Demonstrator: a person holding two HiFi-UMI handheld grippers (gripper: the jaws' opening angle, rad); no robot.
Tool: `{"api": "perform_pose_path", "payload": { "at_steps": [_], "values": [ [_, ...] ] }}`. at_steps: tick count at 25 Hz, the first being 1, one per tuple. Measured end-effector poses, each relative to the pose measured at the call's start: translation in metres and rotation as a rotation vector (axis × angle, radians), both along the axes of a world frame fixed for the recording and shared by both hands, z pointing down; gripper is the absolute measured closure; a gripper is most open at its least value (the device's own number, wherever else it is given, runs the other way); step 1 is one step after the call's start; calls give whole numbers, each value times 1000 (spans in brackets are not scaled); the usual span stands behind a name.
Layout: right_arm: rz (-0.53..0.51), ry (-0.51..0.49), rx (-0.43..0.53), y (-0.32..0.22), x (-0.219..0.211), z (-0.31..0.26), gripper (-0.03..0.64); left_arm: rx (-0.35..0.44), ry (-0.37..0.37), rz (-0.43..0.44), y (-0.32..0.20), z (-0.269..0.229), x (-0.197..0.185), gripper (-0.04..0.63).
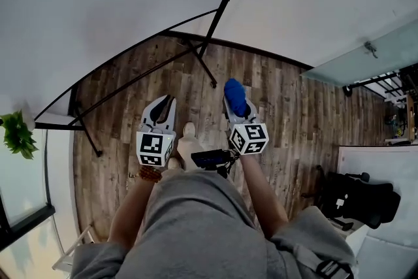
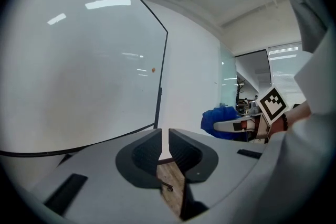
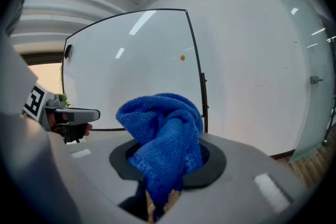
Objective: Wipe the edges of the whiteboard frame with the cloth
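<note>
My right gripper point(image 3: 168, 157) is clamped on a bunched blue terry cloth point(image 3: 163, 128), which bulges up and forward past the jaw tips. My left gripper point(image 2: 164, 152) has its jaws drawn almost together with nothing between them. Ahead stands the large white whiteboard point(image 3: 126, 71) in its thin black frame point(image 3: 195, 60), over the wooden plank floor point(image 1: 294, 114). The cloth is well short of the frame and touches nothing. As I judge it, wiping has not started. To do it well, I should bring the protruding wad to a corner and press the soft bulge onto the black strip, not the hard jaw tips. Then I should run along one edge in a steady stroke, keeping my grip firm so the cloth does not pull free. The left gripper could steady the board if it rocks.
</note>
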State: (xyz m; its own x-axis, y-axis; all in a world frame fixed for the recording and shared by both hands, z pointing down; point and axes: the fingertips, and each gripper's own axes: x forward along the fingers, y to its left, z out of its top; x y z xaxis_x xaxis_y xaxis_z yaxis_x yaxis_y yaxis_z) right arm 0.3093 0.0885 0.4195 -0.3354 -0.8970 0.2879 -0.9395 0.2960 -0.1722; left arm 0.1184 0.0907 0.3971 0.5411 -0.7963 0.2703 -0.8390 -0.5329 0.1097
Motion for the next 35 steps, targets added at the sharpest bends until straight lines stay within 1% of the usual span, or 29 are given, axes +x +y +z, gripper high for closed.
{"api": "perform_pose_path", "payload": {
  "at_steps": [3,7,10,12,14,17,20,24,28,32,35],
  "values": [
    [-56,-4,6,-38,-1,3,480,-22,-37,4,-31,4,3,551],
    [-75,-35,-12,-94,8,15,480,-48,-64,-16,-77,14,11,554],
    [-90,-50,-25,-122,10,27,480,-83,-98,5,-98,25,21,554],
    [-111,-42,-28,-143,11,36,480,-98,-100,7,-111,33,27,554],
    [-122,-32,-31,-168,10,45,480,-94,-83,6,-130,35,30,554],
    [-141,-26,-26,-188,1,50,480,-89,-55,59,-150,40,36,554],
    [-165,5,-7,-213,-2,48,480,-88,-26,107,-180,49,45,555],
    [-86,19,-64,-241,10,59,480,-83,-5,165,-212,52,51,554],
    [-52,18,-85,-258,18,61,480,-66,33,230,-232,40,59,554],
    [-40,26,-84,-278,19,68,480,-56,24,296,-241,37,58,554],
    [-44,31,-83,-290,18,81,480,-65,20,354,-239,40,58,554]
  ]
}}
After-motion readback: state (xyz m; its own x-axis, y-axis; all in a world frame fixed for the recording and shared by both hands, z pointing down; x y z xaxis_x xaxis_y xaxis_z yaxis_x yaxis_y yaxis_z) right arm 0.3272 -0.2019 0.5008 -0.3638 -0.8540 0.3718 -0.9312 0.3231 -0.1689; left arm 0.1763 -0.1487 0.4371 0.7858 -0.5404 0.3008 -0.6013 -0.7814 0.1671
